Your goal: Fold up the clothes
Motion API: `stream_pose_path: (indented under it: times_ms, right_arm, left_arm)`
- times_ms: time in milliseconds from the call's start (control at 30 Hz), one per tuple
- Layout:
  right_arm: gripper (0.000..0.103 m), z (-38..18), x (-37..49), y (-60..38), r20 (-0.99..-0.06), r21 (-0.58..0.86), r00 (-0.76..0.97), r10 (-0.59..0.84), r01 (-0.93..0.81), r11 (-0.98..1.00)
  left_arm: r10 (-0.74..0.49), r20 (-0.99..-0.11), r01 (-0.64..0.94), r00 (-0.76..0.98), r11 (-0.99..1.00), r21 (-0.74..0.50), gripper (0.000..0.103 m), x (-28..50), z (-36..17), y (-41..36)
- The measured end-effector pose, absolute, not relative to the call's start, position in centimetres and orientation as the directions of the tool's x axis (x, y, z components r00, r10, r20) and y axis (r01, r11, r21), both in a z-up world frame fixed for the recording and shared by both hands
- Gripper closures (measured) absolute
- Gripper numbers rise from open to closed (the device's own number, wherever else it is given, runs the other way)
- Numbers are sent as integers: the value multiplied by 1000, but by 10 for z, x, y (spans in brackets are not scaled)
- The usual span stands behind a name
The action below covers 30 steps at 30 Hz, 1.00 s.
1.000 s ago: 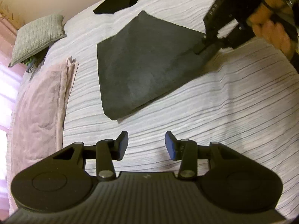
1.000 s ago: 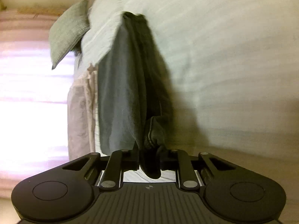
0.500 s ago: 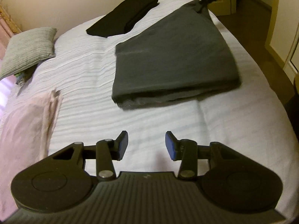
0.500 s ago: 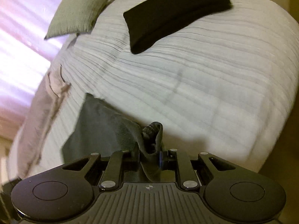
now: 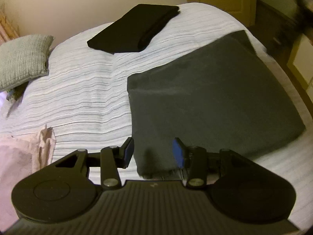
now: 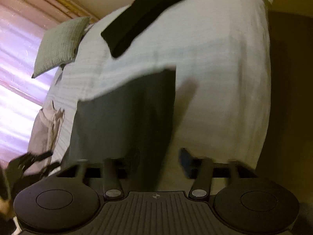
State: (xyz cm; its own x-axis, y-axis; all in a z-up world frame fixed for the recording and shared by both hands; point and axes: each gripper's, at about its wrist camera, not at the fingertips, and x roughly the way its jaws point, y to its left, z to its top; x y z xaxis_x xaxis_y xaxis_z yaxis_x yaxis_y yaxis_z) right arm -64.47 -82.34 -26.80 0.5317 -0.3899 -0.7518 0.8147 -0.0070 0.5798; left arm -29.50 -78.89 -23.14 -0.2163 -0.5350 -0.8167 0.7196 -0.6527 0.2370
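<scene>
Green cushion [image 5: 22,58] at bed's [image 5: 82,98] far left corner (ribbed white cover); pink curtain [image 6: 15,45] behind.

Dark grey garment [image 5: 211,101], black folded one [image 5: 135,33], striped white bedspread [image 5: 82,90], perhaps grey-green cushion [image 5: 21,58].

Both wrist cameras look steeply down along their own fingers onto the bed [image 5: 82,90], from close above its near end. Both views share the grey folded garment [image 5: 211,101], black folded garment [image 6: 142,17] and green pillow [image 6: 60,45].

Bare bedspread [image 5: 82,101] between grey garment [image 5: 211,101] and cushion [image 5: 21,58].
</scene>
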Motion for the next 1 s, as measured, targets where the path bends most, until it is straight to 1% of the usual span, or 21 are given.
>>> stream_pose_path:
  times_ms: [33,100,233,367,500,533,567,633,667,733,767,833,900,1000]
  right_arm:
    - [21,-271,-638,-816,-750,585,534,-390,811,-15]
    - [21,-278,-630,-805,-744,603,545,-387,797,-37]
    - [21,-286,-616,-797,-734,617,547,-403,785,-59]
    - [21,-288,-613,-803,-710,637,546,-445,768,-73]
    - [21,-290,-604,-815,-705,638,549,-449,768,-63]
    - [24,-292,-600,-820,-713,628,547,-438,776,-53]
    - [48,-294,-598,-824,-725,619,544,-423,784,-52]
    - [55,-298,-601,-836,-741,627,558,-374,774,-87]
    - [65,-298,-605,-843,-745,636,568,-349,763,-115]
    - [74,-292,-616,-859,-745,652,600,-291,746,-134]
    - [75,-287,-620,-868,-744,657,614,-263,744,-124]
    - [76,-267,-627,-892,-749,640,614,-251,767,-36]
    - [76,-247,-636,-923,-760,598,581,-293,801,38]
    - [73,-229,-644,-973,-780,482,503,-373,862,155]
  left_arm:
    - [-505,-838,720,-206,-658,220,64,-295,-240,-795]
    - [-442,-880,690,-173,-692,212,64,-296,-263,-799]
    - [-442,-878,684,-182,-699,210,64,-292,-273,-797]
    - [-432,-880,678,-200,-709,194,63,-288,-271,-800]
    - [-431,-880,682,-200,-706,191,62,-287,-270,-802]
    - [-433,-880,689,-196,-699,190,62,-287,-269,-802]
    - [-435,-880,698,-190,-690,190,62,-286,-269,-802]
    - [-442,-879,712,-179,-675,195,62,-286,-269,-802]
    - [-446,-878,719,-171,-666,199,62,-287,-268,-801]
    - [-455,-877,735,-157,-646,204,62,-289,-266,-797]
    - [-457,-876,744,-152,-637,203,62,-290,-264,-794]
    - [-460,-873,757,-165,-626,188,62,-295,-258,-789]
    - [-461,-866,758,-191,-630,168,61,-302,-253,-783]
    - [-460,-865,745,-203,-646,168,61,-321,-253,-772]
